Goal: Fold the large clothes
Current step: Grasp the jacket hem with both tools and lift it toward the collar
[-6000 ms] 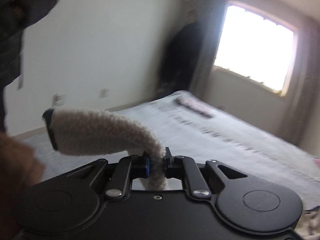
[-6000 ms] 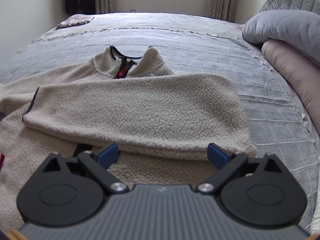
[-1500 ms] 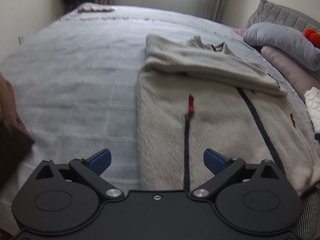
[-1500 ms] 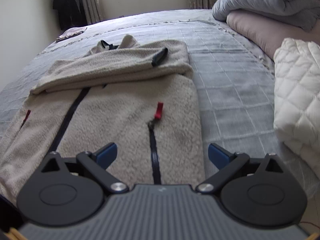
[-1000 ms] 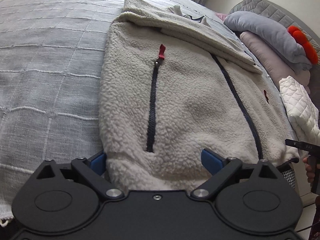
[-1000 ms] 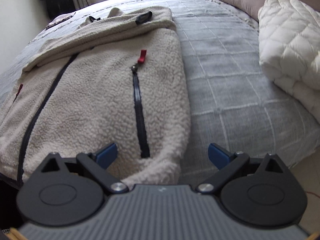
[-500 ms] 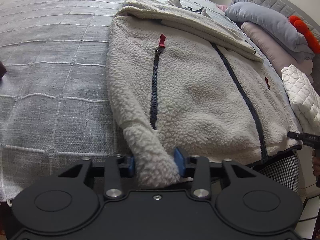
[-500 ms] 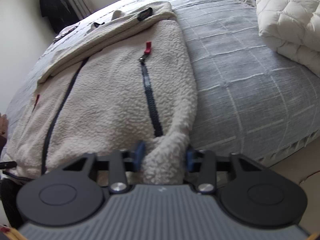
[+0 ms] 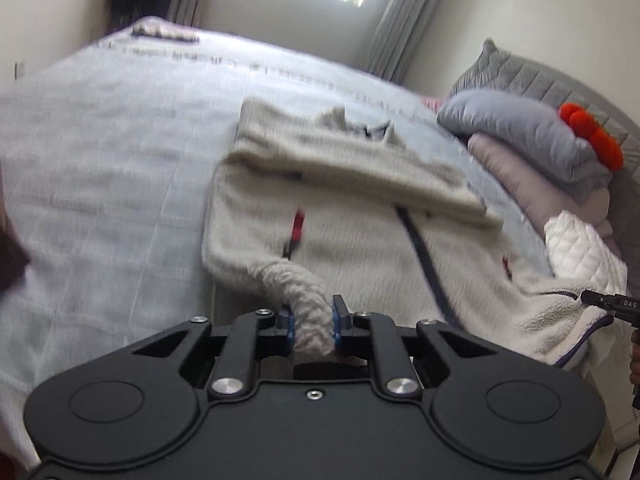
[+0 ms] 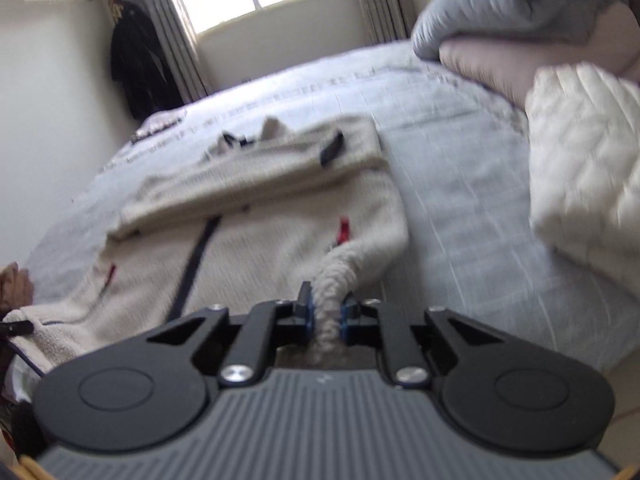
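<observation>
A cream fleece jacket (image 9: 360, 248) (image 10: 260, 248) lies front-up on the bed, its sleeves (image 9: 352, 172) folded across the chest. My left gripper (image 9: 312, 316) holds the hem's left corner, its jaws closing tight on a bunched roll of fleece lifted off the bed. My right gripper (image 10: 327, 308) pinches the hem's right corner the same way, its jaws closing on the fabric. The right gripper's tip (image 9: 604, 302) shows at the edge of the left wrist view, with the raised hem beside it. Both views are blurred by motion.
A grey checked bedspread (image 9: 100, 160) (image 10: 460, 200) covers the bed. Grey and pink pillows (image 9: 520, 132) are stacked at the head, with a red item (image 9: 592, 132) on top. A white quilted bundle (image 10: 580, 160) lies right of the jacket. A dark garment (image 10: 136, 64) hangs by the window.
Both grippers went from open around the hem corners to shut on them. They then rose, pulling the hem up off the bed, and both views tilted toward the window.
</observation>
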`<move>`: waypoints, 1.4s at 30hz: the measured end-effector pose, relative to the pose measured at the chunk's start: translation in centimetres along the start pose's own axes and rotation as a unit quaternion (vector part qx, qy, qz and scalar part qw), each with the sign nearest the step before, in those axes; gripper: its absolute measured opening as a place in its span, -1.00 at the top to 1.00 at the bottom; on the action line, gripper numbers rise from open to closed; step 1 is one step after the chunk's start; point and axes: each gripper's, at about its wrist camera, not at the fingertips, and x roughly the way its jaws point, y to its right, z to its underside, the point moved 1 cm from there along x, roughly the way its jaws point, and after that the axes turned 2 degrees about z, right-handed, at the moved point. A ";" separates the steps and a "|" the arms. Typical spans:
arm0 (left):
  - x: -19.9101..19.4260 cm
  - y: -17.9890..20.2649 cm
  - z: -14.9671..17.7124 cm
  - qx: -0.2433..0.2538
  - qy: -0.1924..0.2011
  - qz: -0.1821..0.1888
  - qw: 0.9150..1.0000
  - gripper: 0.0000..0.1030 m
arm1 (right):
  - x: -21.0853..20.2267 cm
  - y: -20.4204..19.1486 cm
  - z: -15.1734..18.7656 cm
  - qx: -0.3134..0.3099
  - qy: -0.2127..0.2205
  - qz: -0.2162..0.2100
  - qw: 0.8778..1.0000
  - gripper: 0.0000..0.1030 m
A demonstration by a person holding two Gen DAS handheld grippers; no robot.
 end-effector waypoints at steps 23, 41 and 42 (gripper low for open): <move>28.5 -0.9 -21.0 0.045 0.074 -0.147 0.985 0.06 | 29.7 1.3 -20.2 0.071 0.015 0.075 0.995 -0.08; 28.4 -5.7 -24.2 0.030 0.132 -0.094 0.986 -0.91 | 29.1 7.0 -21.9 0.077 0.071 0.031 0.994 -0.87; 28.2 -5.8 -24.5 0.040 0.128 -0.091 0.987 -0.91 | 28.7 6.8 -21.8 0.062 0.067 0.022 0.996 -0.87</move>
